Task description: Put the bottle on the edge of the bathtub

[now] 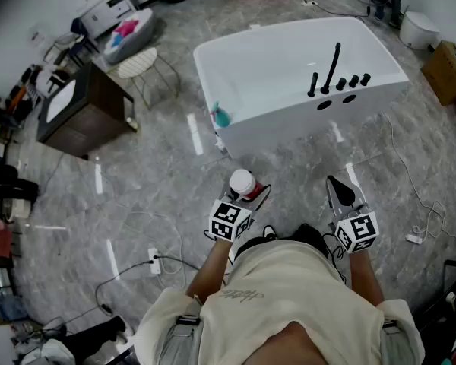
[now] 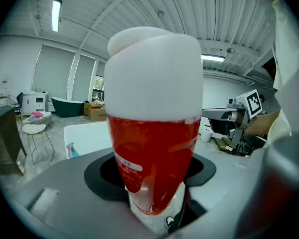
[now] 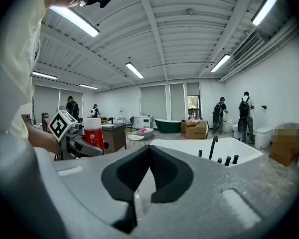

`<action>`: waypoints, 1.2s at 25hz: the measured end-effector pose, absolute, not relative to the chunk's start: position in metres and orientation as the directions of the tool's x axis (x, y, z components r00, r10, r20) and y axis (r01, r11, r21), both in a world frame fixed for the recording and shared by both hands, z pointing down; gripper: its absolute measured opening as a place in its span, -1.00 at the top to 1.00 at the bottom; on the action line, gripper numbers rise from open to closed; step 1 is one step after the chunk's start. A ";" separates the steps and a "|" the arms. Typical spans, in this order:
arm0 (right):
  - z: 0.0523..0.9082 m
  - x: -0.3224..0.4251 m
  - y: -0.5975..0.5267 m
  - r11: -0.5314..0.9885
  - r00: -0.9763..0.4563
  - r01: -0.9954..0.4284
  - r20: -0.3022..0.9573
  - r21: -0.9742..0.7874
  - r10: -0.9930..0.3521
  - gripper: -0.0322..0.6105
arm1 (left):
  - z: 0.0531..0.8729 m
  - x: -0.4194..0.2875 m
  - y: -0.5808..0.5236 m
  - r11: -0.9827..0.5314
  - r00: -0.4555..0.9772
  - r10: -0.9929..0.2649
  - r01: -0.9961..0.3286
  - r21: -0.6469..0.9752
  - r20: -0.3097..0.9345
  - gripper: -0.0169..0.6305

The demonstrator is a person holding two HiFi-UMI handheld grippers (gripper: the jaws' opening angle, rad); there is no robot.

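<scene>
A red bottle with a white cap stands upright in my left gripper, held over the floor just short of the white bathtub. In the left gripper view the bottle fills the middle, with the left gripper shut on its lower body and the tub behind it to the left. My right gripper hangs beside it, a little to the right. Its pads meet at the tip with nothing between them. From there the bottle shows at left and the tub ahead.
Black faucet fittings stand on the tub's right rim, and a teal object sits at its near-left corner. A dark cabinet and a wire stool stand to the left. Cables and a power strip lie on the floor. Cardboard box at right.
</scene>
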State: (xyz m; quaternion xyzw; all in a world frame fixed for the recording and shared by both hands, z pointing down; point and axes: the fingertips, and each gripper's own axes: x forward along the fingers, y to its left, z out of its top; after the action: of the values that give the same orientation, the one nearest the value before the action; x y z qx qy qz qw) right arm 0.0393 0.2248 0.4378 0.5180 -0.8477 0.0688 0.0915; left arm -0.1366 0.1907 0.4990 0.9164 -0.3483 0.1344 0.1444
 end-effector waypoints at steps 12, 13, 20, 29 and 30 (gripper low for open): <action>0.443 0.031 0.215 0.412 -0.407 -0.911 0.231 -0.028 -0.884 0.90 | 0.513 -0.144 0.186 -0.732 0.742 -0.566 -0.653 0.195 0.360 0.02; 0.445 0.031 0.215 0.413 -0.409 -0.910 0.240 -0.033 -0.880 0.90 | 0.515 -0.143 0.185 -0.733 0.744 -0.562 -0.651 0.199 0.362 0.02; 0.461 0.035 0.185 0.425 -0.439 -0.898 0.255 -0.110 -0.862 0.90 | 0.525 -0.135 0.161 -0.728 0.738 -0.550 -0.653 0.208 0.392 0.02; 0.485 0.033 0.090 0.500 -0.532 -0.846 0.255 -0.182 -0.807 0.90 | 0.538 -0.130 0.085 -0.711 0.687 -0.543 -0.682 0.171 0.484 0.01; 0.482 0.033 0.077 0.508 -0.542 -0.840 0.239 -0.191 -0.806 0.90 | 0.539 -0.131 0.073 -0.708 0.679 -0.542 -0.686 0.166 0.495 0.01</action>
State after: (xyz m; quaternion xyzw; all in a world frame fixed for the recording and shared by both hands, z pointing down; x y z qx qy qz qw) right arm 0.0333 0.0767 0.4820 0.4748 -0.8663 0.1430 0.0596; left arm -0.1311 0.0728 0.5391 0.9001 -0.3410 0.2100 0.1716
